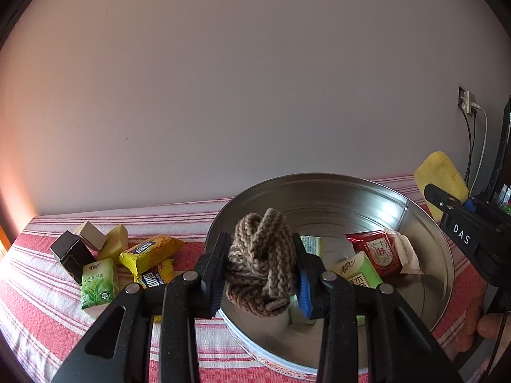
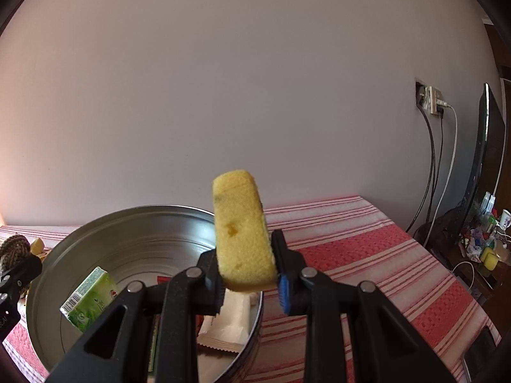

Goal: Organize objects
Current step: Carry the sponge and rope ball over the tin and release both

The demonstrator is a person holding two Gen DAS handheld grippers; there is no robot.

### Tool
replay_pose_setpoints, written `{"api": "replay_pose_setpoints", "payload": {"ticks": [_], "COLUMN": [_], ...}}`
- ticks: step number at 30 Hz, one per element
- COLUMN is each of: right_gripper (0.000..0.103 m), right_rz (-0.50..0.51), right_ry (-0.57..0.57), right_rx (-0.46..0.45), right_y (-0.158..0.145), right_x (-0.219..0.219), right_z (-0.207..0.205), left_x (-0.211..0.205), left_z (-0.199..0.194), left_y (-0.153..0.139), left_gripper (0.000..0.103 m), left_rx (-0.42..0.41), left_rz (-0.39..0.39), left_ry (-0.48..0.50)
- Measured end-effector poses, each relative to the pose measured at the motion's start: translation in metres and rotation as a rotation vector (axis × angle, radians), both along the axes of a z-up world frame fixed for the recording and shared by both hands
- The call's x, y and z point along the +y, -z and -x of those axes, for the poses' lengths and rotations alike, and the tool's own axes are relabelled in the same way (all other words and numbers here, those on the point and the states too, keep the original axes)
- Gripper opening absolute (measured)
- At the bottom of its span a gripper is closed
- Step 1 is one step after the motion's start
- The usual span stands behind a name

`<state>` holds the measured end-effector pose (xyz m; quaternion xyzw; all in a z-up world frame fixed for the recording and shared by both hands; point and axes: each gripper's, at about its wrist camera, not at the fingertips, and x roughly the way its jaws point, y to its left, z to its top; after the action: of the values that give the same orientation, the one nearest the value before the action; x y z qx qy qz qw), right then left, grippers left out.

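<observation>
A: From the left wrist, the left gripper (image 1: 260, 269) is clamped on a knotted brown rope (image 1: 260, 261) over the near rim of the round metal tin (image 1: 424, 233). Any writing?

B: "DAS" on the right gripper (image 1: 442, 206) at the tin's right edge. The green packets' print I can't read.

A: And from the right wrist?

B: The right gripper (image 2: 249, 282) is pinching a yellow sponge (image 2: 242, 229) upright above the tin's right rim (image 2: 127, 214). The striped tablecloth (image 2: 367, 255) is bare out to the table's right edge.
</observation>
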<state>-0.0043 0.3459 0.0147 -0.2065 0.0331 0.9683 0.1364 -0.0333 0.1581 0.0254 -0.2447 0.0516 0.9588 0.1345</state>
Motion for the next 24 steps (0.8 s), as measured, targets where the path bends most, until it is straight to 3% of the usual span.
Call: {"api": "replay_pose_setpoints", "payload": {"ticks": [8, 19, 21, 22, 23, 24], "right_gripper": [0.025, 0.027, 0.039, 0.057, 0.071, 0.076], "right_rz": [-0.041, -0.004, -0.005, -0.008, -0.009, -0.006], "right_ry": [-0.068, -0.105, -0.113, -0.118, -0.119, -0.120], "right_rx": [-0.083, -0.102, -0.087, -0.077, -0.057, -0.026], "right_y": [0.016, 0.018, 0.016, 0.014, 0.011, 0.007], "right_x": [-0.015, -0.022, -0.024, -0.024, -0.025, -0.025], "right_z": [0.013, 0.013, 0.010, 0.009, 0.006, 0.001], "left_x": [0.021, 0.025, 0.023, 0.022, 0.022, 0.020], "left_z": [0.009, 0.018, 0.017, 0.017, 0.016, 0.014], "left_y": [0.009, 0.020, 0.019, 0.018, 0.017, 0.015], "left_gripper": [0.039, 0.039, 0.039, 0.045, 0.066, 0.082], "left_rx": [-0.036, -0.068, -0.076, -0.082, -0.090, -0.089], "left_rz": [0.028, 0.055, 0.034, 0.020, 0.009, 0.000], "left_ry": [0.015, -0.003, 0.008, 0.019, 0.031, 0.032]}}
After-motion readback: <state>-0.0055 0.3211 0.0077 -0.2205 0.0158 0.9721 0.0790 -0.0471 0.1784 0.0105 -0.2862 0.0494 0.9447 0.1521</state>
